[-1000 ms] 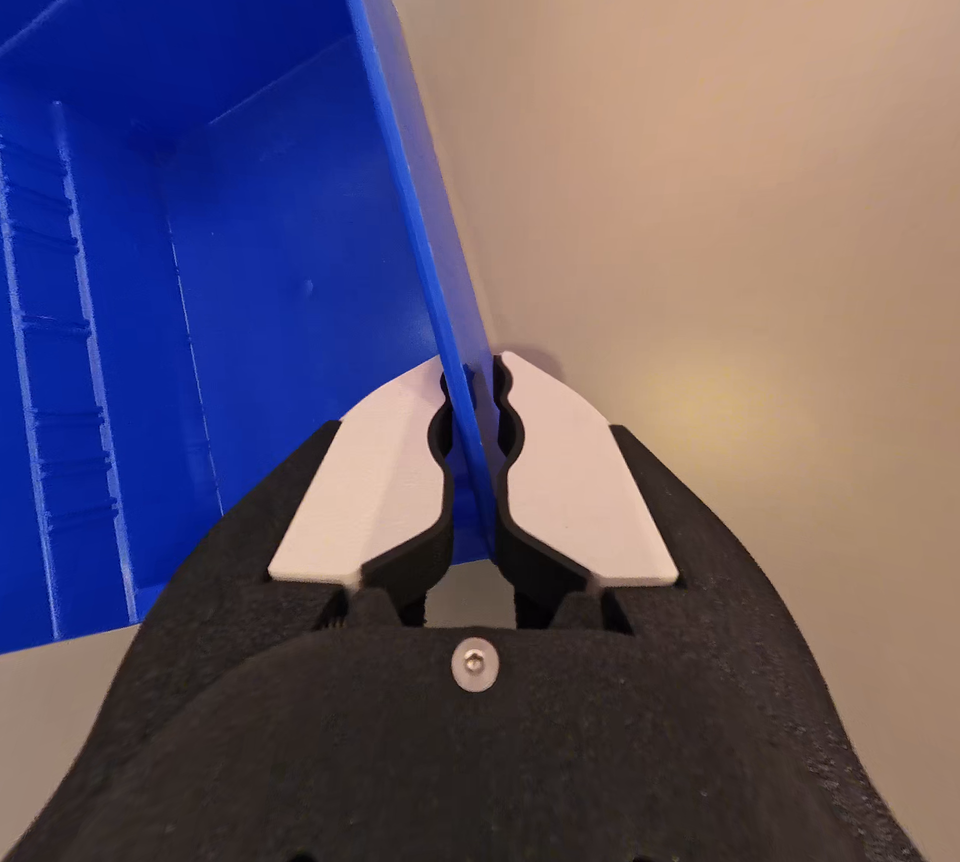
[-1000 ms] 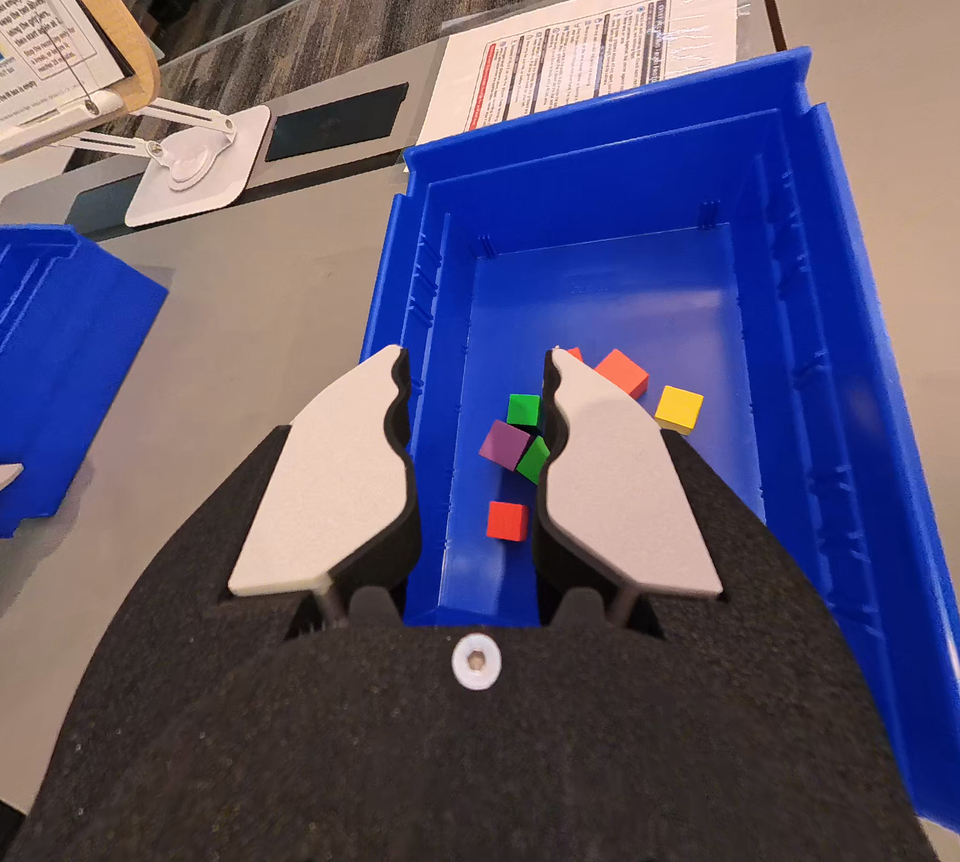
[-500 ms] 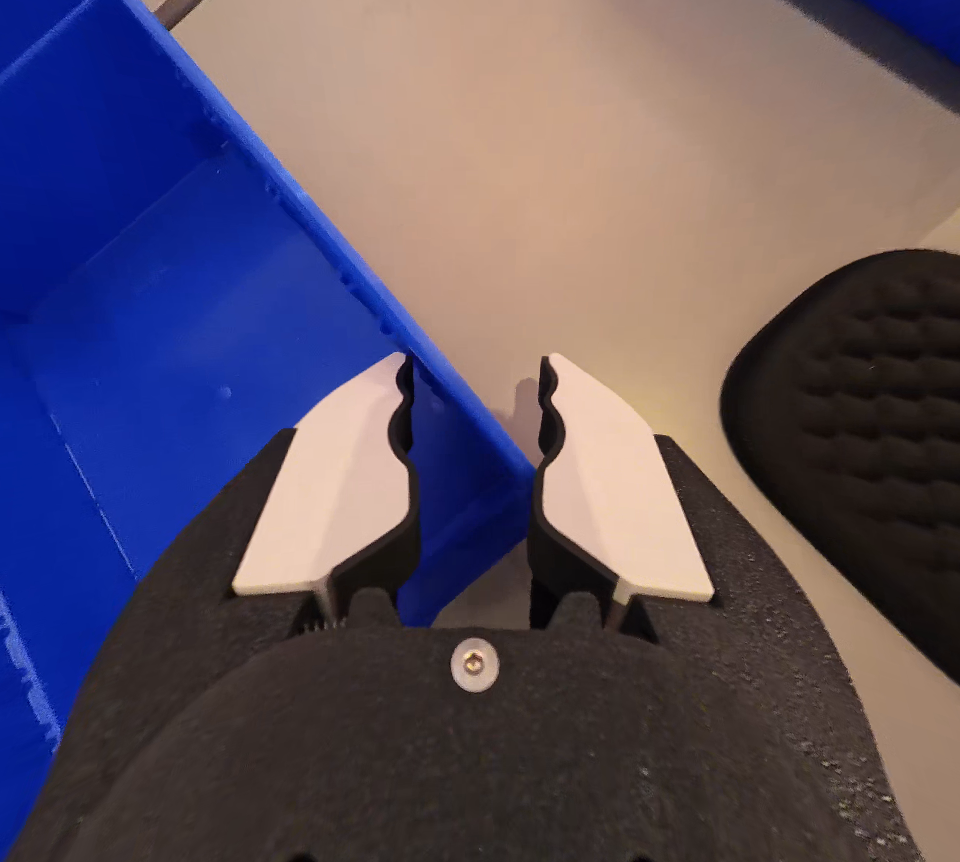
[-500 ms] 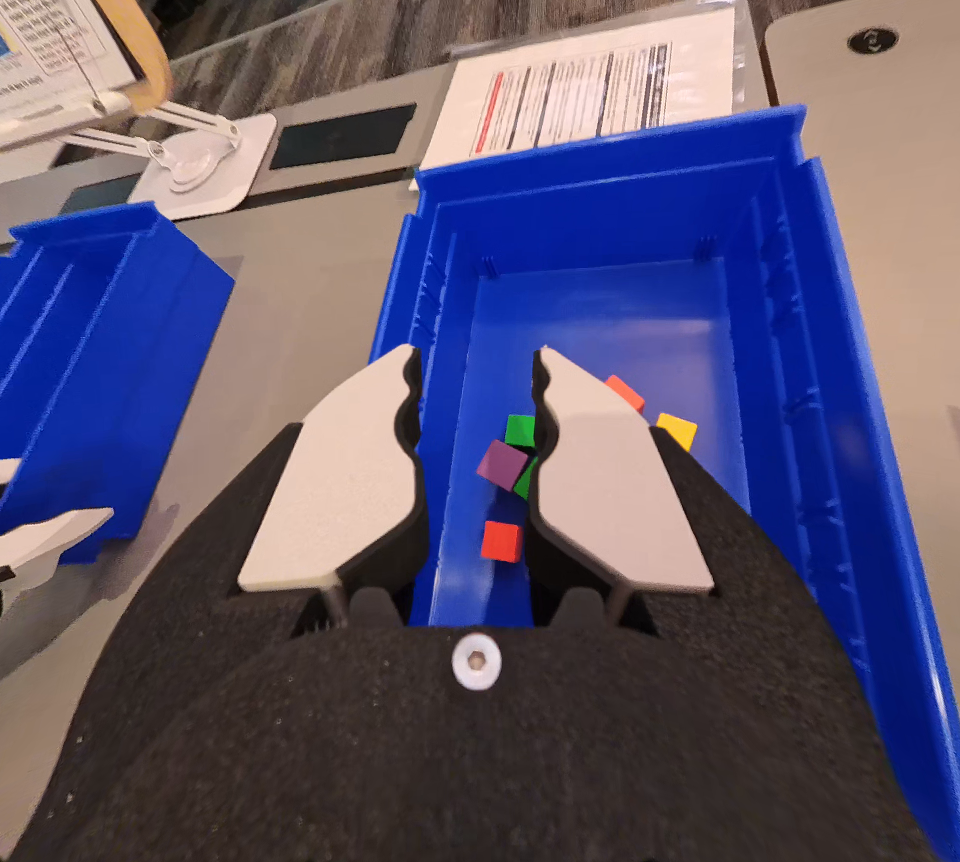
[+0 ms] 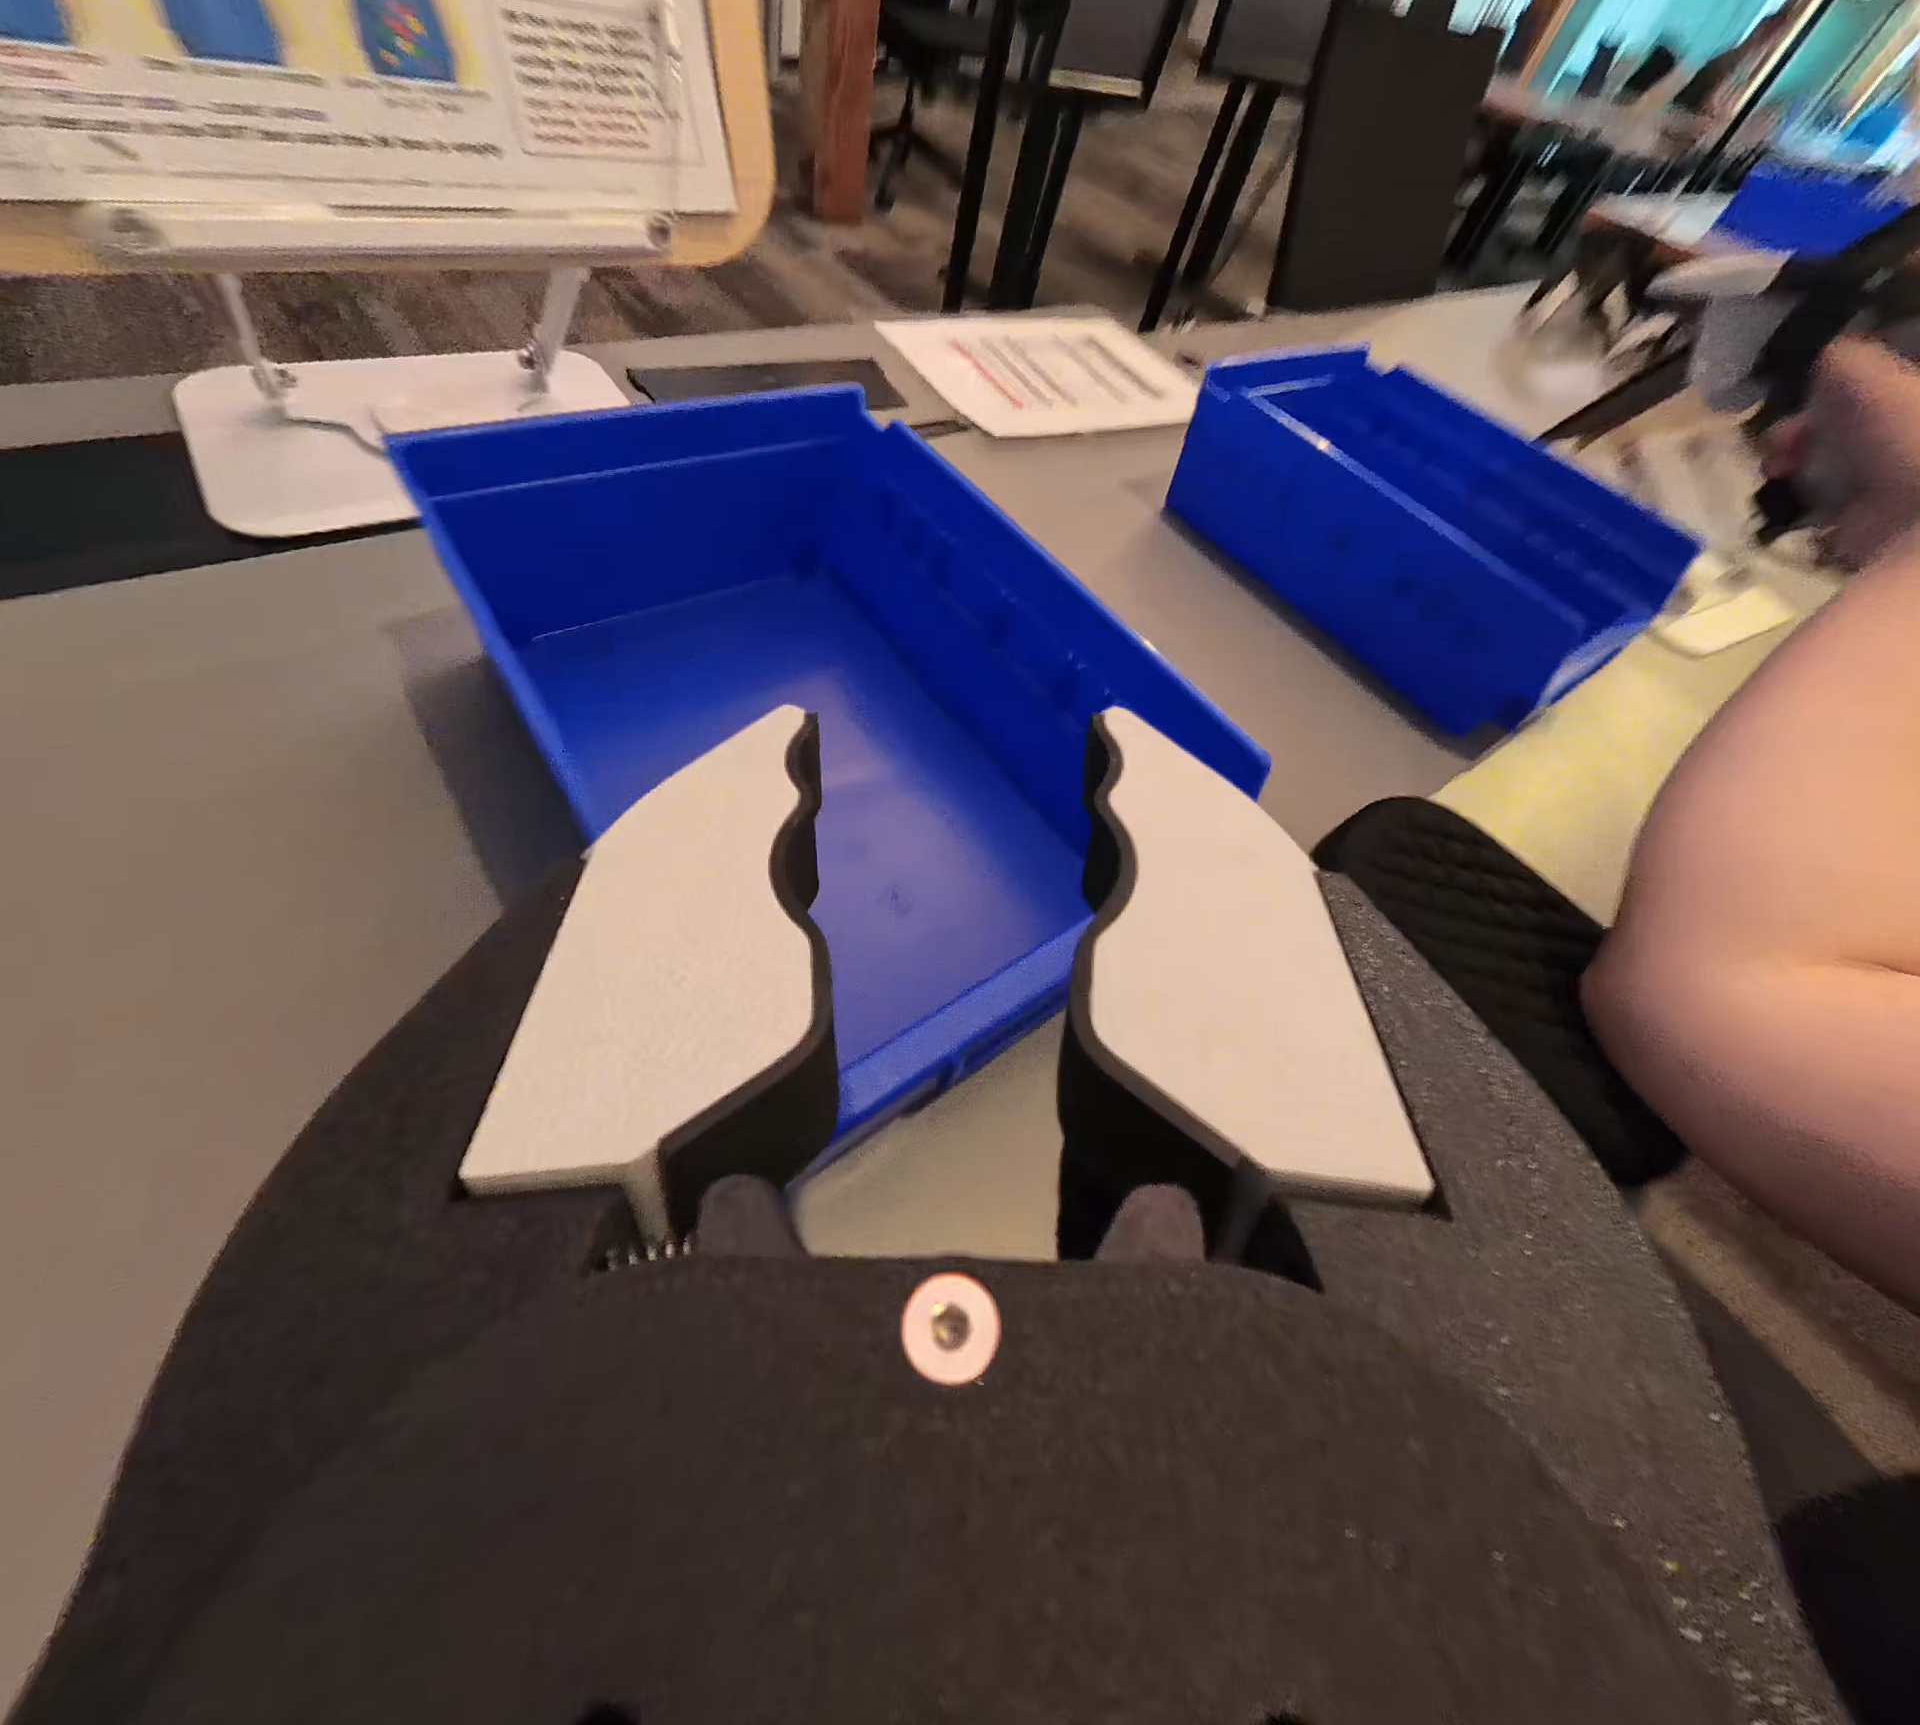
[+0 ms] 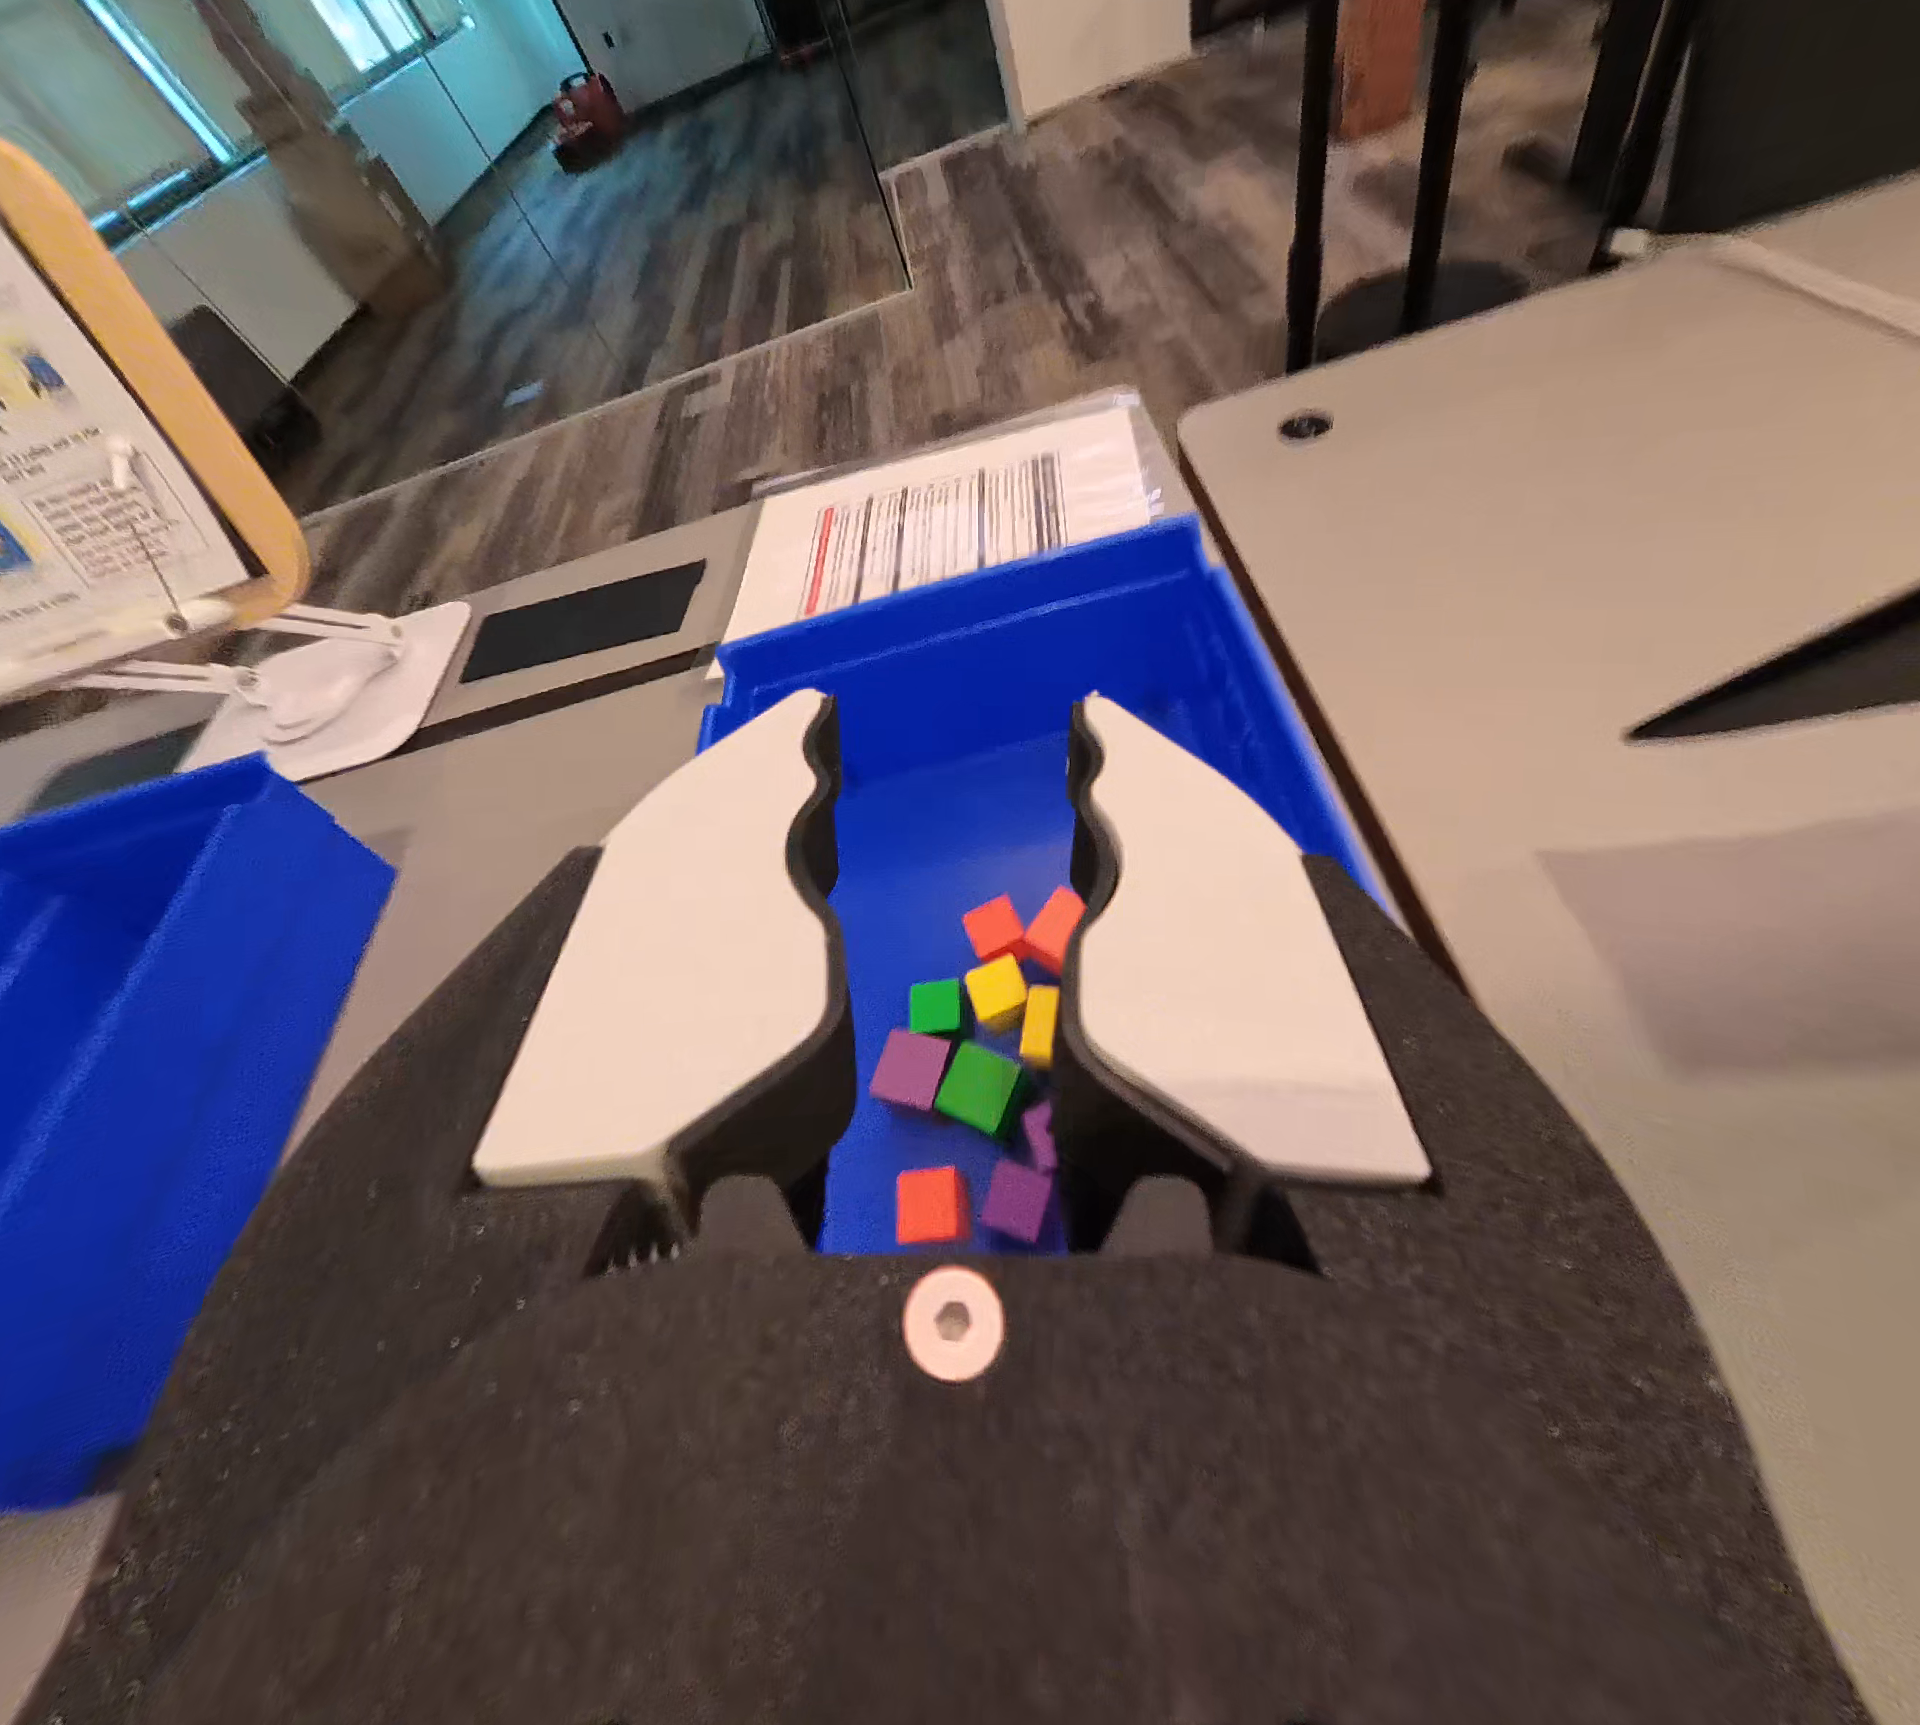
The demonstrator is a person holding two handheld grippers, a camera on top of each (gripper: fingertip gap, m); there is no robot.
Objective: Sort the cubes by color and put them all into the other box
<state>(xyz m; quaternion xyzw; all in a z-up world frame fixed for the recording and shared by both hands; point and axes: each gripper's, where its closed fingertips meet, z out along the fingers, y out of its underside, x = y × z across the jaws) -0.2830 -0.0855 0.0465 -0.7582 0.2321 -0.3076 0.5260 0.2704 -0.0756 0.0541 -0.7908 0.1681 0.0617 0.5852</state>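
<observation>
2 claws gaped apart holding nothing, left claw point(image 5: 948, 802) over bare blue box point(image 5: 727, 553), right claw point(image 6: 948, 792) above cubes point(image 6: 977, 1052) in other box point(image 6: 966, 636)

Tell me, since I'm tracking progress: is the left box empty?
Empty. The left box shows only its bare blue floor; the cubes all lie in the right box.

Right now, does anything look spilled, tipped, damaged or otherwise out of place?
Nothing stands out. The cubes lie in a mixed heap inside the right bin, none on the table. The empty bin sits flat and upright. Both grippers are open, holding nothing.
</observation>
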